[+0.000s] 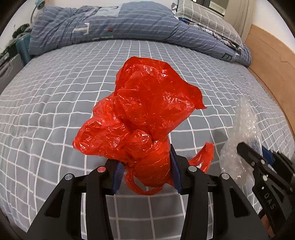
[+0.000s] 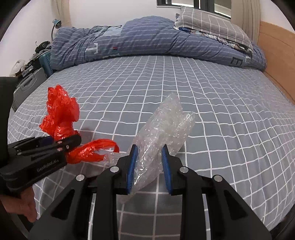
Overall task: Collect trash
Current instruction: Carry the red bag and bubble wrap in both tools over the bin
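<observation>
While left tongs (image 1: 147,171) clamp red bag (image 1: 145,103), right tongs (image 2: 149,169) pinch bubble wrap (image 2: 164,125), pad contact unclear

Soft, even daylight from the window (image 2: 193,3) keeps both views bright and sharp, with faint shadows, mild glare on plastic, and fisheye-bent, dark-vignetted edges.

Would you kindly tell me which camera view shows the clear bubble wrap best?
The right wrist view: the bubble wrap sits centred there, pinched between the right gripper jaws, with its full crumpled length visible. The left wrist view catches it only at the right edge, partly hidden behind that gripper.
</observation>
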